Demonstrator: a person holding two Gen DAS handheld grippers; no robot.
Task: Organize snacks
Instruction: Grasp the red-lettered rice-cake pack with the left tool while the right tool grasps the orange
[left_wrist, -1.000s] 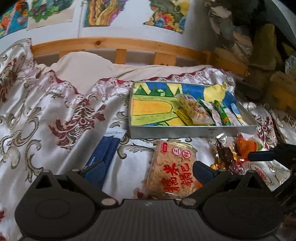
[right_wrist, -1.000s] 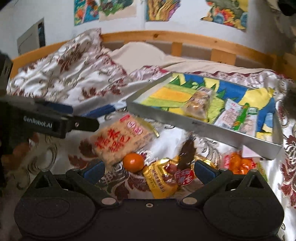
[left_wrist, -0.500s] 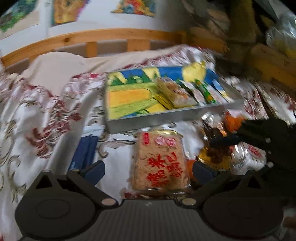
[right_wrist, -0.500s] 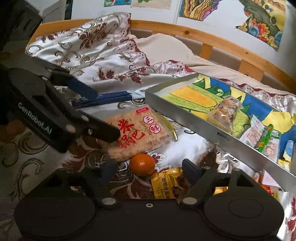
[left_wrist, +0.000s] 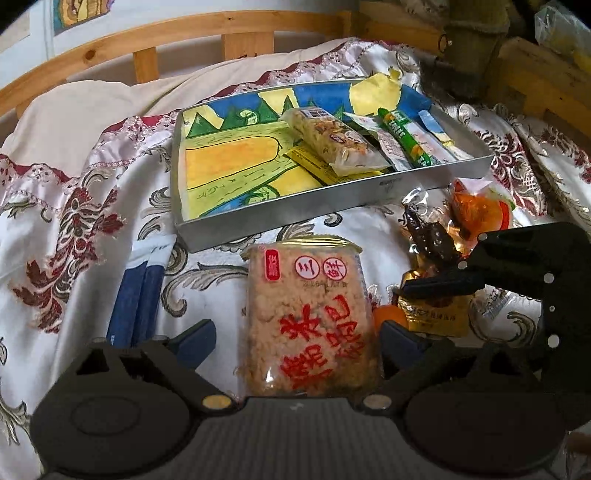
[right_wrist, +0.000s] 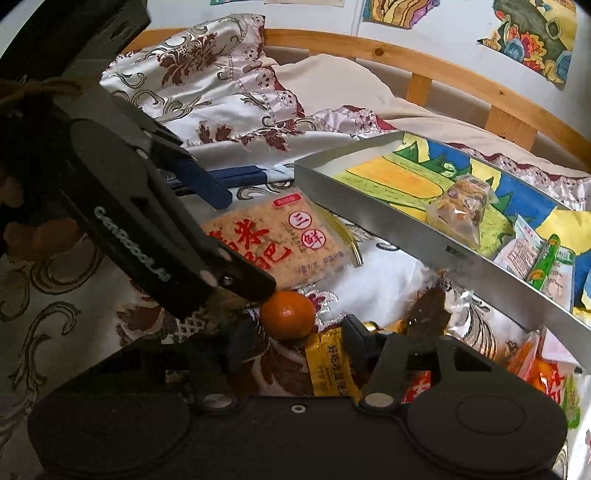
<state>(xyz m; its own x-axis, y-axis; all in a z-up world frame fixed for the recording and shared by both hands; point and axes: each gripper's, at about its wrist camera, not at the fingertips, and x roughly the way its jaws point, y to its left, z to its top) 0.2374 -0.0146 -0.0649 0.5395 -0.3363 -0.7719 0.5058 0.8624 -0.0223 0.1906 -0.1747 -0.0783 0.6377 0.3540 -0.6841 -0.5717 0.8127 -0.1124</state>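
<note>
A rice cracker packet (left_wrist: 310, 325) (right_wrist: 273, 243) with red characters lies on the bedspread, between the fingers of my left gripper (left_wrist: 297, 338). Those jaws are closing, and a gap still shows on the left side. A small orange (right_wrist: 288, 319) (left_wrist: 388, 317) sits between the tips of my right gripper (right_wrist: 297, 332), whose jaws are also closing; the pads stand just off it. The metal tray (left_wrist: 295, 218) (right_wrist: 406, 236), lined with a coloured drawing, holds a clear snack bag (left_wrist: 332, 140) and a green stick pack (left_wrist: 402, 136). The two grippers are close side by side.
Loose snacks lie right of the orange: a gold packet (left_wrist: 436, 314) (right_wrist: 328, 365), a dark wrapped piece (left_wrist: 428, 236) and an orange packet (left_wrist: 480, 214). A dark blue flat item (left_wrist: 136, 299) lies left of the cracker packet. A wooden bed rail (left_wrist: 184, 37) runs behind.
My left gripper has moved in over the cracker packet, which now lies between its fingers. My right gripper has dropped toward the orange and its jaws have narrowed a lot.
</note>
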